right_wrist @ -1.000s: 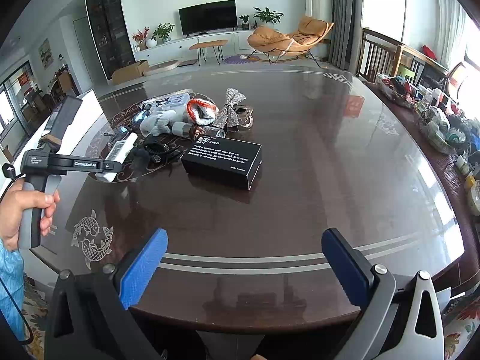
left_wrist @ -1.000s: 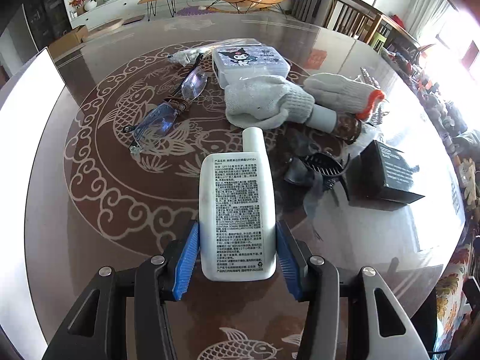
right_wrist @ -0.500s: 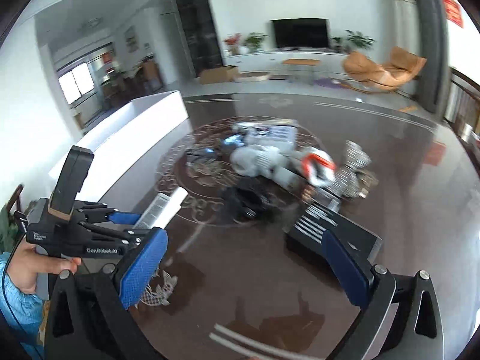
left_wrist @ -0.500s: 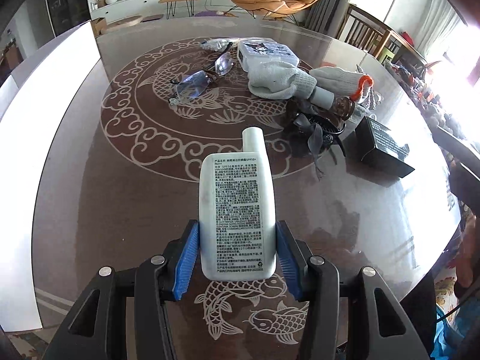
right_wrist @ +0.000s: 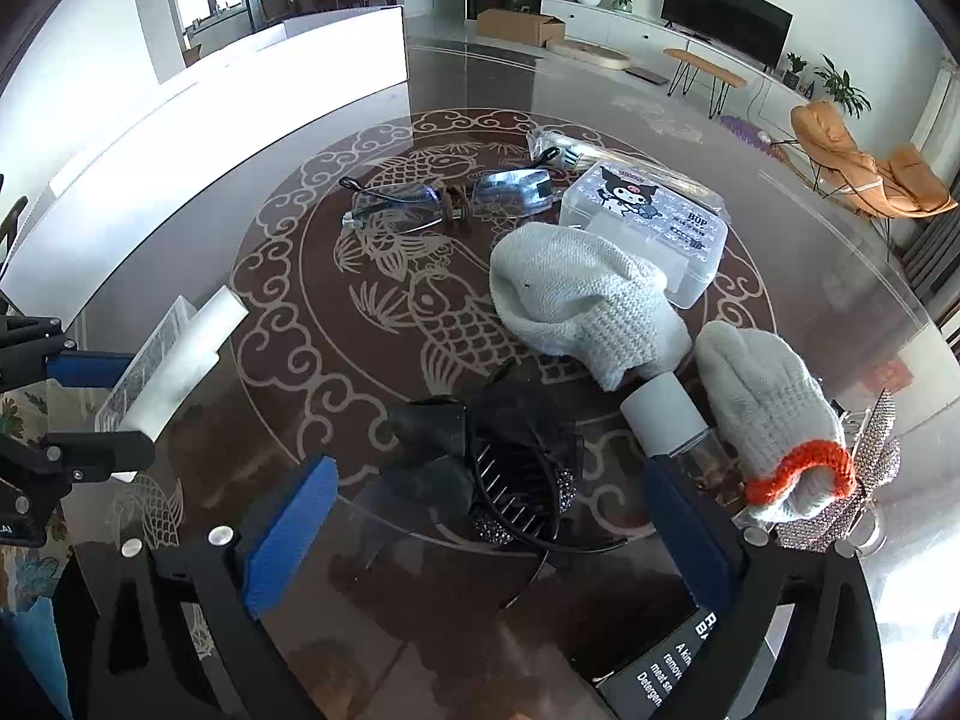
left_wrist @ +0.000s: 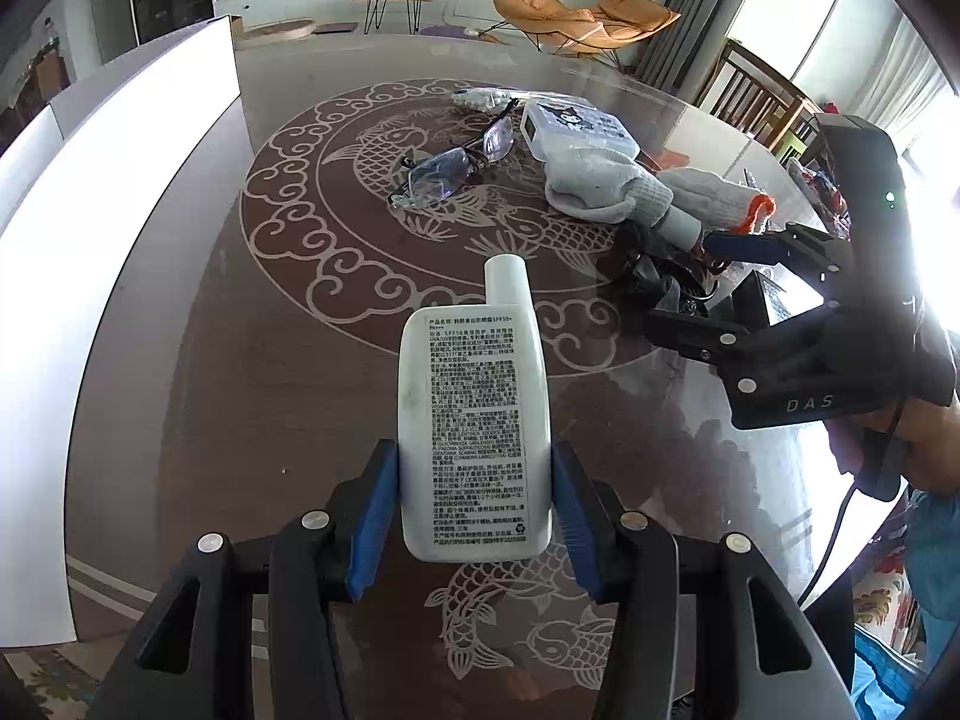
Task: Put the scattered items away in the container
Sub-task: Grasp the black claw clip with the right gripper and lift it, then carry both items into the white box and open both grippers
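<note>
My left gripper (left_wrist: 474, 519) is shut on a flat white bottle (left_wrist: 474, 420) with printed text, held above the patterned table. The same bottle (right_wrist: 174, 372) shows at the left of the right wrist view. My right gripper (right_wrist: 492, 531) hangs low over the clutter, its jaws closing. A black hair clip with a bow (right_wrist: 510, 480) lies between its blue pads (right_wrist: 294, 528), which do not touch it. The right gripper (left_wrist: 714, 291) also shows from the side, in a hand. The white container (left_wrist: 120, 240) stands along the table's left side.
Glasses (right_wrist: 444, 198), a clear cartoon-print box (right_wrist: 648, 222), two grey gloves (right_wrist: 576, 300), a grey-capped bottle (right_wrist: 666, 414), a rhinestone bow (right_wrist: 852, 504) and a black carton (right_wrist: 660, 672) lie around the clip. The container's white wall (right_wrist: 270, 78) runs behind.
My right gripper swung from bare table to just over the black hair clip and sank. My left gripper drew the bottle back from the clutter, toward the white container's side.
</note>
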`<action>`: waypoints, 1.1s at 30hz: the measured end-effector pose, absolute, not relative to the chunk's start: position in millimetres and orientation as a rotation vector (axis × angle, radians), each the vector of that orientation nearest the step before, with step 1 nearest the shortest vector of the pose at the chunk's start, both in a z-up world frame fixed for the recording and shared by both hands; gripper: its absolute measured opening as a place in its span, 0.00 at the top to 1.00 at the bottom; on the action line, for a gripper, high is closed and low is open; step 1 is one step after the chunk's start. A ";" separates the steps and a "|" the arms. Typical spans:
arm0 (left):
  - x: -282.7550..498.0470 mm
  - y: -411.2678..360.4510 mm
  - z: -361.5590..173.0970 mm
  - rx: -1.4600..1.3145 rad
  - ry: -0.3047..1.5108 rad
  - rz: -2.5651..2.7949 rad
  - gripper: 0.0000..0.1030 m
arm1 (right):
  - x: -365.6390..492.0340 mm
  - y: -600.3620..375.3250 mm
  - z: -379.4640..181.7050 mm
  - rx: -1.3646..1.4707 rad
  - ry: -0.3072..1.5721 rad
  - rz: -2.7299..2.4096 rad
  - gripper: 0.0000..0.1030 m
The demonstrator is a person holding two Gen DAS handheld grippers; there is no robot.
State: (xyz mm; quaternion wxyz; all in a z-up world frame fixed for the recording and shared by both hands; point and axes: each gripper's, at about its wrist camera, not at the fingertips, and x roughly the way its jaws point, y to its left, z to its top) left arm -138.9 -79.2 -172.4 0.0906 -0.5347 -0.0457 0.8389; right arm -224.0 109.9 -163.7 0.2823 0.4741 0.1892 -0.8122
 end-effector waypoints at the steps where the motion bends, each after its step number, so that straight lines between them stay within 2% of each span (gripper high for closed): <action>1: -138.6 -79.3 -172.5 -1.590 -0.138 2.493 0.51 | -223.5 108.2 -165.3 1.271 0.521 -2.171 0.36; 2: -138.1 -79.2 -172.3 -1.591 -0.140 2.493 0.51 | -223.7 107.3 -167.3 1.282 0.545 -2.177 0.63; 6: -135.1 -78.2 -170.9 -1.590 -0.138 2.492 0.51 | -226.9 110.3 -167.1 1.316 0.521 -2.170 0.62; 11: -126.7 -75.0 -166.8 -1.578 -0.138 2.501 0.51 | -206.0 117.2 -146.7 1.275 0.406 -2.184 0.62; 21: -114.7 -84.3 -167.1 -1.602 -0.171 2.499 0.51 | -163.7 89.8 -148.1 1.262 0.410 -2.158 0.62; 27: -111.1 -131.8 -112.8 -1.517 -0.220 2.599 0.51 | -165.2 56.2 -109.2 1.170 0.359 -2.152 0.62; 33: -110.7 -227.7 -46.2 -1.448 -0.246 2.805 0.51 | -180.7 -31.3 -41.4 1.005 0.354 -2.122 0.62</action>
